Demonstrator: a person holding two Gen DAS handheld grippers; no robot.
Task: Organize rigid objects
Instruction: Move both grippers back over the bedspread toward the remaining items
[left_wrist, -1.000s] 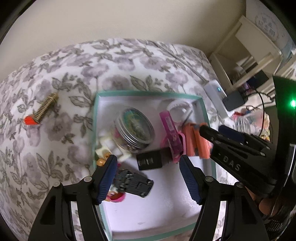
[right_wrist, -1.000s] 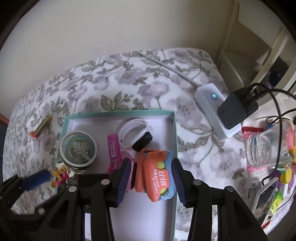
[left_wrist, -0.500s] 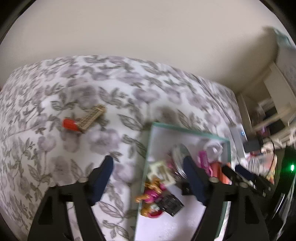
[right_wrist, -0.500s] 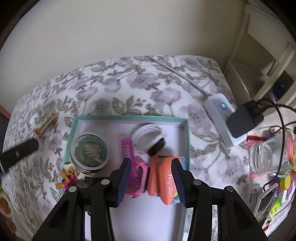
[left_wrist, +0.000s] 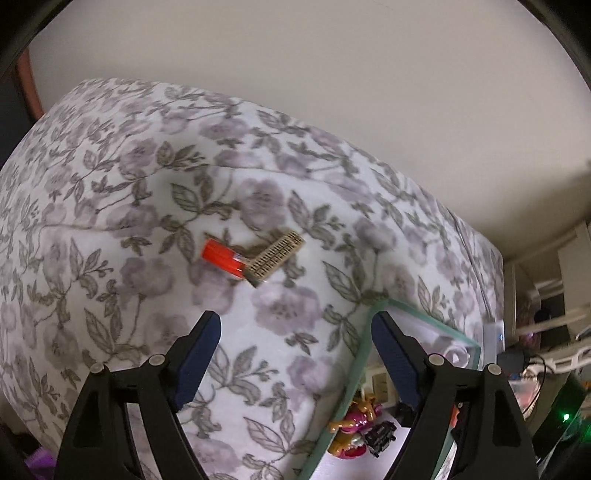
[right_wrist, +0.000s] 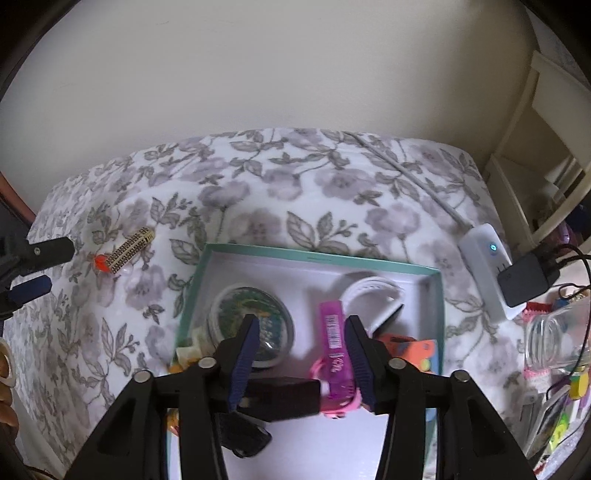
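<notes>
A red-capped gold lipstick tube (left_wrist: 255, 257) lies on the floral blanket, left of the teal-rimmed box (left_wrist: 360, 363). My left gripper (left_wrist: 295, 332) is open and empty, hovering short of the tube. In the right wrist view the tube (right_wrist: 123, 251) lies far left, and the left gripper's fingers (right_wrist: 31, 288) show at the left edge. My right gripper (right_wrist: 301, 343) is open and empty above the box (right_wrist: 192, 291), which holds a round tin (right_wrist: 251, 321), a pink case (right_wrist: 332, 332), an orange knife (right_wrist: 410, 350), a white band (right_wrist: 373, 295) and black items.
A white power strip (right_wrist: 484, 266) with a black charger (right_wrist: 528, 277) sits right of the box. A glass jar (right_wrist: 554, 339) and clutter lie at the far right. A cream shelf unit (right_wrist: 546, 155) stands behind. A wall bounds the bed's far side.
My left gripper has swung left, out of the box and toward the lipstick tube. My right gripper has let go of the orange knife in the box, pulled back and shifted left.
</notes>
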